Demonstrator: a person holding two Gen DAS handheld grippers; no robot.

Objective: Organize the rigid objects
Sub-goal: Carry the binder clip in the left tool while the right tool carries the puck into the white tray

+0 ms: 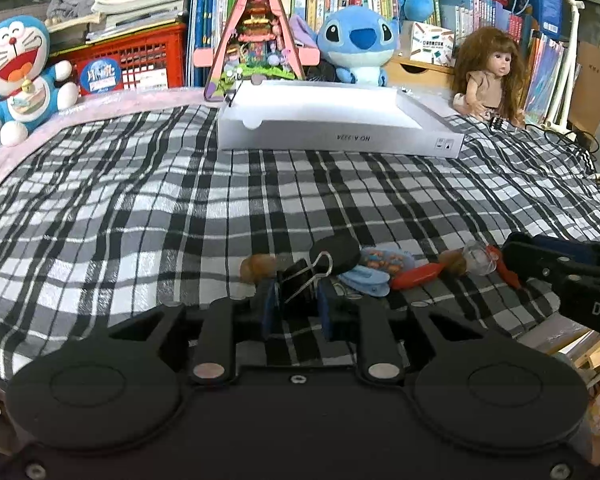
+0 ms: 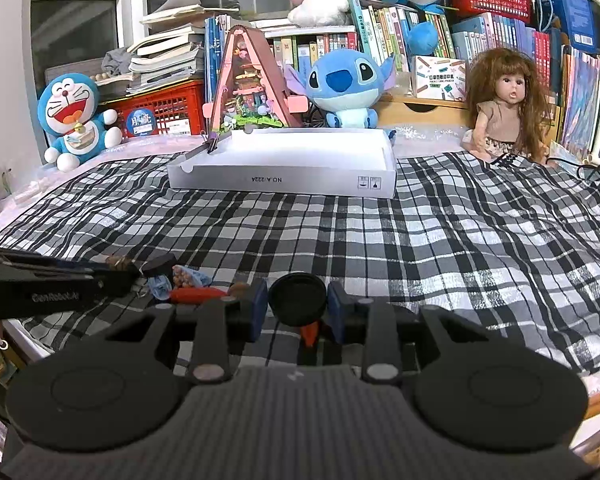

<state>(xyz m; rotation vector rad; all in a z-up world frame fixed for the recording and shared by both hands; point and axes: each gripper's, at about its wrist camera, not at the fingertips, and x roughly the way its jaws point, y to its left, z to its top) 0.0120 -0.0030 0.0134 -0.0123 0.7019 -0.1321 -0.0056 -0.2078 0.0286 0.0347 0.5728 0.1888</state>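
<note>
On the checked cloth (image 1: 180, 208) lies a row of small items. In the left wrist view my left gripper (image 1: 297, 304) is shut on a black binder clip (image 1: 296, 280), its wire handle sticking up. Behind the clip lie a black disc (image 1: 336, 254), a brown nut-like piece (image 1: 256, 268), a blue clip (image 1: 366, 280) and an orange carrot-shaped piece (image 1: 416, 274). In the right wrist view my right gripper (image 2: 298, 308) is shut on a black round piece (image 2: 298, 298) with an orange part (image 2: 310, 332) under it. The right gripper (image 1: 510, 256) enters the left wrist view beside a clear plastic dome (image 1: 478, 258).
An open white box (image 2: 284, 178) stands across the far middle of the cloth. Behind it sit plush toys (image 2: 342, 84), a pink triangular model (image 2: 248, 84), a doll (image 2: 500, 108), red crates and bookshelves. Cables (image 1: 568, 136) lie at the far right. The bed edge drops off at the near right.
</note>
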